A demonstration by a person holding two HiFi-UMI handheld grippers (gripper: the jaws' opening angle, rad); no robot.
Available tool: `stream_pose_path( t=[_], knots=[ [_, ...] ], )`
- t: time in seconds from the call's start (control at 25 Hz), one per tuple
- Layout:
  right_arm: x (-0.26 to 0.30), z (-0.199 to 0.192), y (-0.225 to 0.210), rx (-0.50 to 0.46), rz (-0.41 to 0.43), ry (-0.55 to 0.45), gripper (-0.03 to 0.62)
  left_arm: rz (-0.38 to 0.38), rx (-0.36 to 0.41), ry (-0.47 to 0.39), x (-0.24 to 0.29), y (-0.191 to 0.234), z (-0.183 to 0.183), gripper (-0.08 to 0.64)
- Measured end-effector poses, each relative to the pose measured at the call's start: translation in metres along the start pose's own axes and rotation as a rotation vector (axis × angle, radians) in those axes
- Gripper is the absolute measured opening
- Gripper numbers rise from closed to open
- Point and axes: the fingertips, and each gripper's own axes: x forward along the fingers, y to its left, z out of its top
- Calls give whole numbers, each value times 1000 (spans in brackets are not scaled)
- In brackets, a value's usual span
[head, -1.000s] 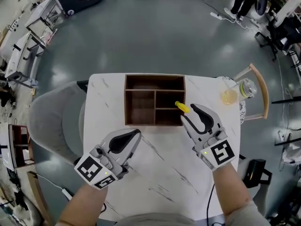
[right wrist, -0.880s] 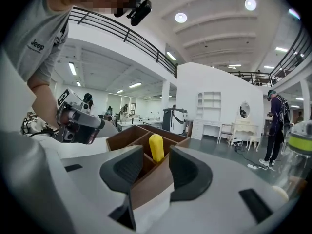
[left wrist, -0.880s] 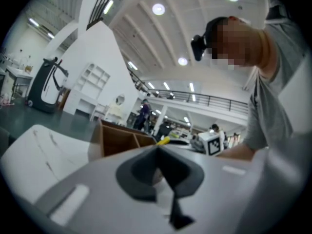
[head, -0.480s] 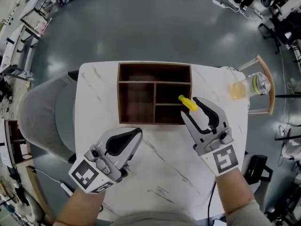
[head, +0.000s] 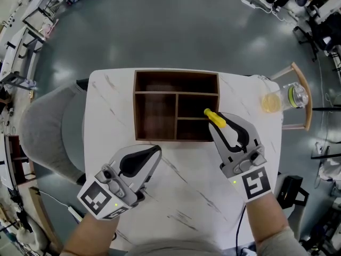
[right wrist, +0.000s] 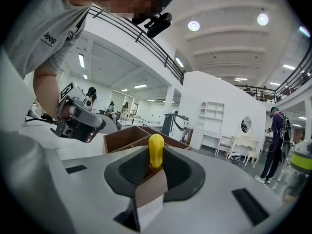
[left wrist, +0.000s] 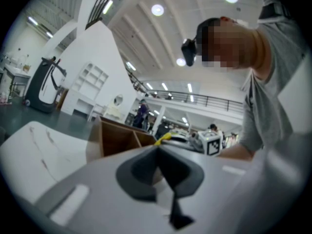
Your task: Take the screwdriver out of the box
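Over a white, grey-veined table point(head: 186, 193) in a wide hall with a glossy grey floor point(head: 176, 31), our right gripper point(head: 218, 124), its jaws just drawn inward, clamps the yellow handle of the screwdriver point(head: 214, 117). The screwdriver juts up by the right wall of the wooden box point(head: 176, 74), near the front corner. Our left gripper point(head: 153, 152) sits just before the box, jaws pressed together, empty.
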Motion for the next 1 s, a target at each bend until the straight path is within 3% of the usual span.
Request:
stream_pose_path(
  t=[0.28, 1.0],
  knots=[
    [-8, 29, -8, -23, -9, -14, 77, -7, 2, -12, -6, -8, 10, 5],
    [-54, 155, -13, -22, -108, -64, 77, -46, 66, -90, -63, -63, 114, 5]
  ],
)
